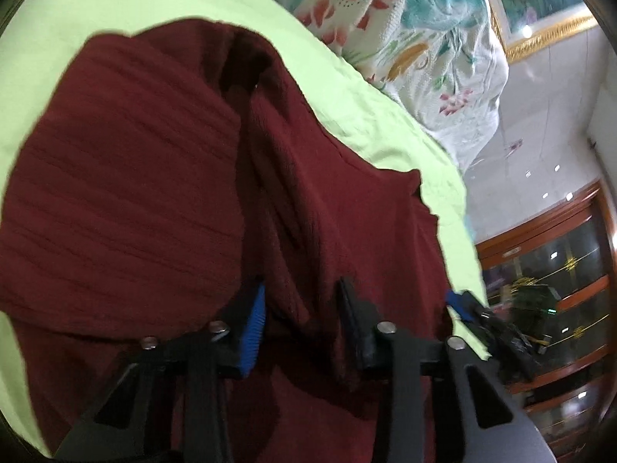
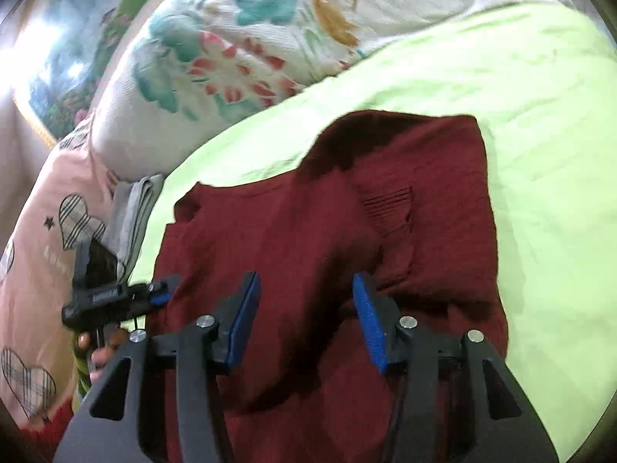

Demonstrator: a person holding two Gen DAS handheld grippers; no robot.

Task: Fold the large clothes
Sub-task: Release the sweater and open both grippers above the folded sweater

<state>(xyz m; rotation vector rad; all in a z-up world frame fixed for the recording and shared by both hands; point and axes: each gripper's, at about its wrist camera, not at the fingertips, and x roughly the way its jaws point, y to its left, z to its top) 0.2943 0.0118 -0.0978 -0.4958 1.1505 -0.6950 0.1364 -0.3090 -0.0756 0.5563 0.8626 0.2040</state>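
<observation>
Maroon sweater [image 2: 308, 231] lengthwise toward pillows (bunched)

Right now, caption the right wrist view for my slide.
Open right gripper over a maroon sweater on the green sheet.

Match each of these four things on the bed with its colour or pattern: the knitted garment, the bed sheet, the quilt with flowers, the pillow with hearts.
Things:
1. knitted garment
2. bed sheet
3. flowered quilt
4. heart-print pillow

Colours:
A. pale pink with checked hearts
B. dark red
C. white with teal and red blooms
D. light green

Pairs: 1-B, 2-D, 3-C, 4-A
</observation>
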